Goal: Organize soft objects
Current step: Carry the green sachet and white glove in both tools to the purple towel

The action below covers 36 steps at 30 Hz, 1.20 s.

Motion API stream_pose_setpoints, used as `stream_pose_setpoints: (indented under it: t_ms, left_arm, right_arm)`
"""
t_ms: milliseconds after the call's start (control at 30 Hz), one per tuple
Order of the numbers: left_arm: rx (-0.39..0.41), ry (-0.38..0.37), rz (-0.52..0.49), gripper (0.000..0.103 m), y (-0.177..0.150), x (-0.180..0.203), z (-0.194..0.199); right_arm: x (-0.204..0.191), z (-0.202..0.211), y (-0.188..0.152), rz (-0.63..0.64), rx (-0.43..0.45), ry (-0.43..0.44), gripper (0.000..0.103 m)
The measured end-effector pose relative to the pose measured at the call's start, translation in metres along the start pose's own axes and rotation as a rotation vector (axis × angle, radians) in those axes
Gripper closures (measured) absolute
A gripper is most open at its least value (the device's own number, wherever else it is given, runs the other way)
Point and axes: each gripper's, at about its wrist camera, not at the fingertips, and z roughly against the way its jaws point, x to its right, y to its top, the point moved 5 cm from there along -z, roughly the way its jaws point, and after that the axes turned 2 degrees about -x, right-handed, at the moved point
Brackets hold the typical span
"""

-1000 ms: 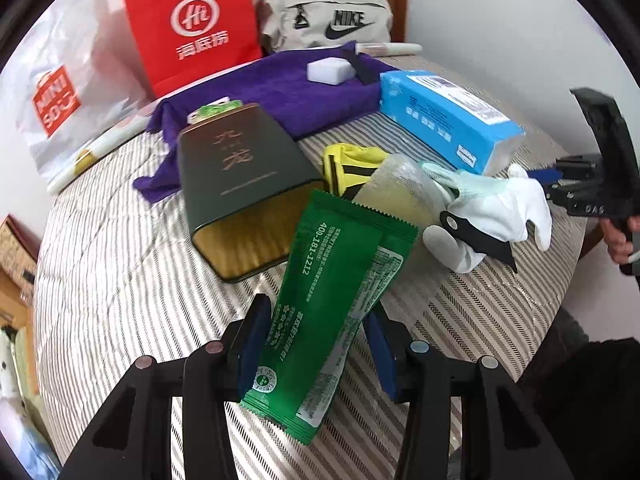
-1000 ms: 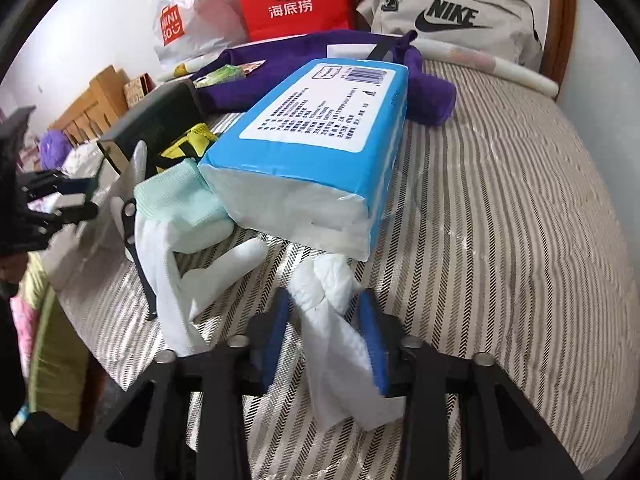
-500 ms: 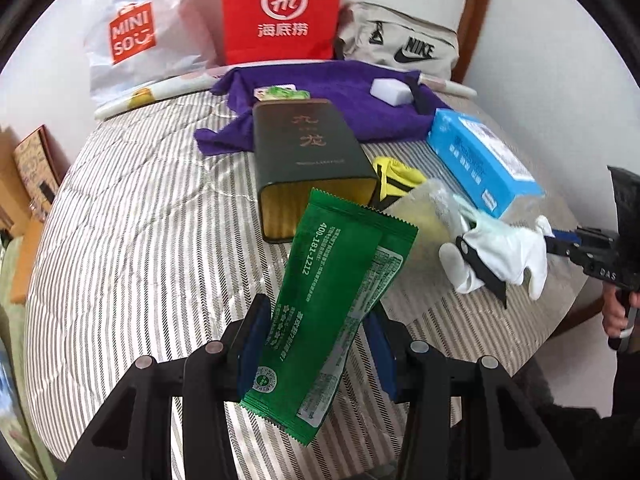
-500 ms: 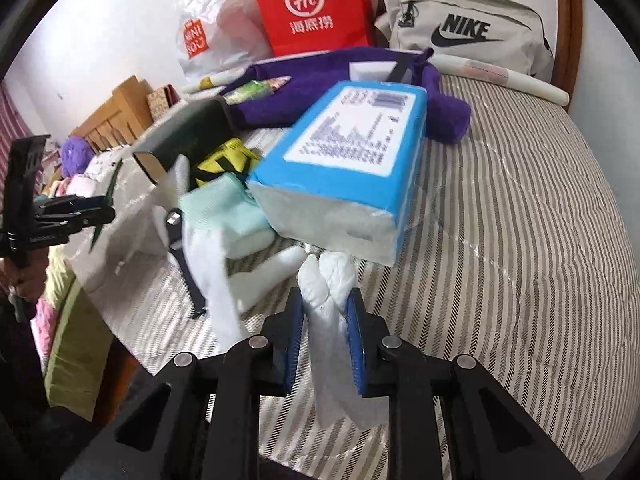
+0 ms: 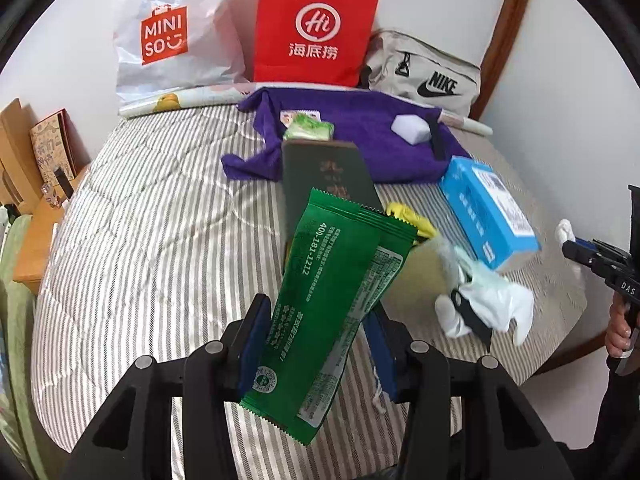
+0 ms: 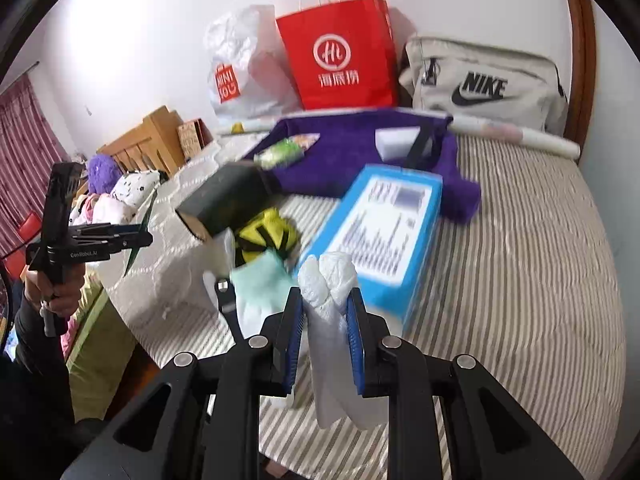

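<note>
- The left gripper is clamped on a green foil packet, gripped low on its body so the printed upper end stands clear above the striped bedcover; held up like this, it looks ready to be carried to wherever the packets are meant to go.
- Just behind the packet lies a dark green tin on its side, its far end against the purple towel; the towel seems to serve as a gathering spot, since a white sponge block and a small green pouch rest on it.
- Nearer the right, a blue tissue pack lies flat beside a yellow-black glove and a pale green-cuffed white glove.
- The right gripper pinches a white glove by its middle, fingertips poking up between the pads and the rest hanging; a mid-body grip probably keeps the limp fabric from slipping.
</note>
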Motion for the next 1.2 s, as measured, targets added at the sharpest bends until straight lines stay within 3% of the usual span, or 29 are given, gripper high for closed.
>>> stream_pose_setpoints:
  t_ms: [333, 600, 1200]
  left_arm:
    - [0.022, 0.005, 0.045, 0.058, 0.044, -0.005, 0.0]
    - [0.013, -0.024, 0.079, 0.058, 0.082, -0.002, -0.017]
    - [-0.057, -0.063, 0.135, 0.058, 0.164, -0.001, -0.084]
  right_arm:
    - [0.015, -0.003, 0.064, 0.004, 0.069, 0.007, 0.082]
    - [0.028, -0.027, 0.107, -0.002, 0.074, 0.018, 0.082]
    - [0.06, -0.148, 0.171, -0.013, -0.113, 0.051, 0.081]
